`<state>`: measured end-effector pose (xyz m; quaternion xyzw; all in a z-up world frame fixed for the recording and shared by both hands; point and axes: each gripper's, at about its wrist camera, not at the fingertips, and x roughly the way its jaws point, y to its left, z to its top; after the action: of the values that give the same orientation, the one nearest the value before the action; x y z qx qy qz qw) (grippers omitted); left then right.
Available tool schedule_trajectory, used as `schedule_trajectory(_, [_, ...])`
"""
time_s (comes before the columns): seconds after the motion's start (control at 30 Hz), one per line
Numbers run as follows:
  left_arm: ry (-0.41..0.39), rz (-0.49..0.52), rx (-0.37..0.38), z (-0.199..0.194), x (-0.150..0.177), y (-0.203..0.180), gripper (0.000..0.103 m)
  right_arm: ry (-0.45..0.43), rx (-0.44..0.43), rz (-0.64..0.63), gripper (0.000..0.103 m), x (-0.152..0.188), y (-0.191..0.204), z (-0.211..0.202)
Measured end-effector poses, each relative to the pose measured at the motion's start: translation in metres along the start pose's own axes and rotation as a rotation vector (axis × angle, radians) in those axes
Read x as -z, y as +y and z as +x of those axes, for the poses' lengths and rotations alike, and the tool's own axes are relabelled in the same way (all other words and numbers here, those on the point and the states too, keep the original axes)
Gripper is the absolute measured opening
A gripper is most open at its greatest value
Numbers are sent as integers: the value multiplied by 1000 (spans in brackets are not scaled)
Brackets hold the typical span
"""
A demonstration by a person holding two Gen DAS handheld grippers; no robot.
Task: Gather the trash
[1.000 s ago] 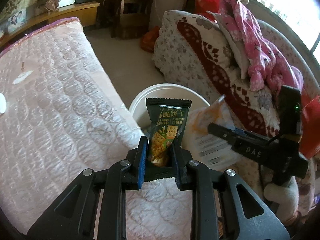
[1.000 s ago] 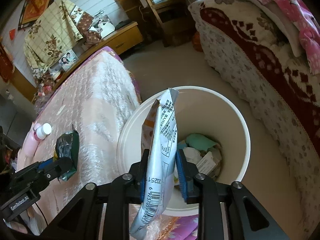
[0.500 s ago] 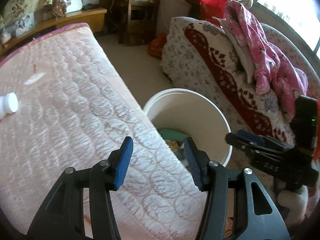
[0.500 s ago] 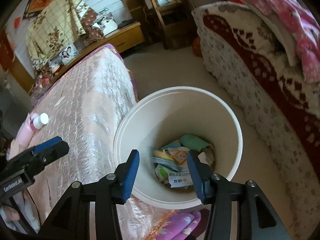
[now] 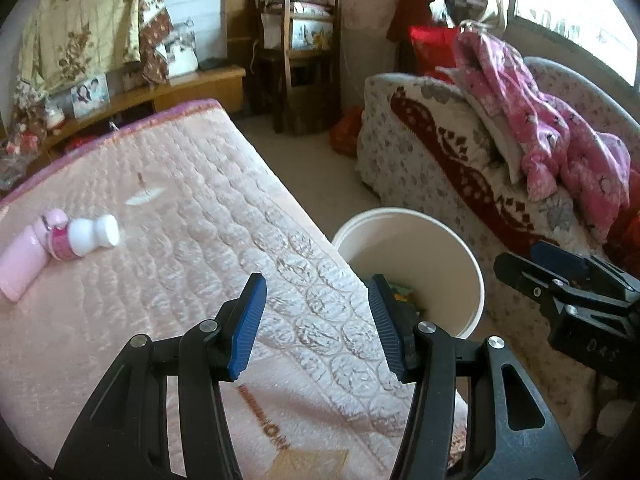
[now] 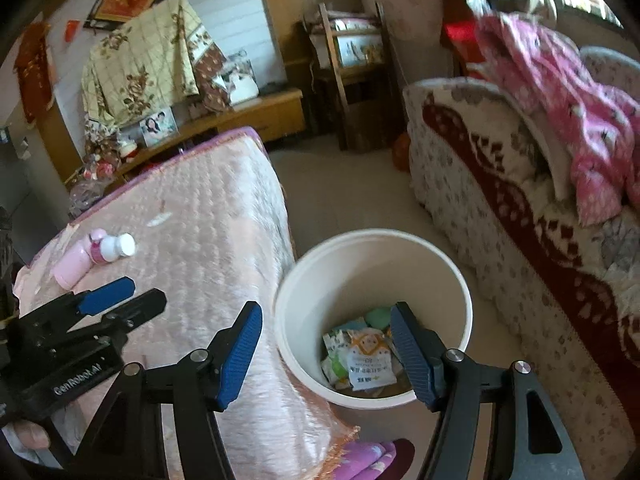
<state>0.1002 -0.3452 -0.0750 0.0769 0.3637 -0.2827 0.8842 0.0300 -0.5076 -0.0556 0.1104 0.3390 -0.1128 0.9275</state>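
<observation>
Two hand-held grippers tilt downward over a pink quilted bed [image 5: 168, 248] and a white bin [image 6: 372, 280] standing on the floor just beside the bed's edge. At far left, two small bottles lie on the bed, touching: one pink bottle [image 5: 22, 258] and one white bottle [image 5: 90, 234]. The left gripper [image 5: 316, 320] hangs above the bed's edge, its blue pads parted with nothing between them. To its right, the right gripper [image 6: 326, 350] hangs above the bin; its jaws have just been opening and stand wide and empty. Several crumpled wrappers [image 6: 366, 354], the collected trash, lie heaped at the bottom of the bin. At right stands one patterned sofa [image 6: 520, 208] with one pink garment [image 6: 572, 112] draped on it.
</observation>
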Motion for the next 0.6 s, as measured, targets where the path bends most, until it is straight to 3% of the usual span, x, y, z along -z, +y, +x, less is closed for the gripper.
schedule_trajectory(0.07, [-23,-4,-1,-10,-1,1,51,-40,11,-11,76,1,10,-11])
schedule_trajectory(0.6, [-168,-27,-52,-80,5,31,51,-212,84,-56,82,4,54,-68])
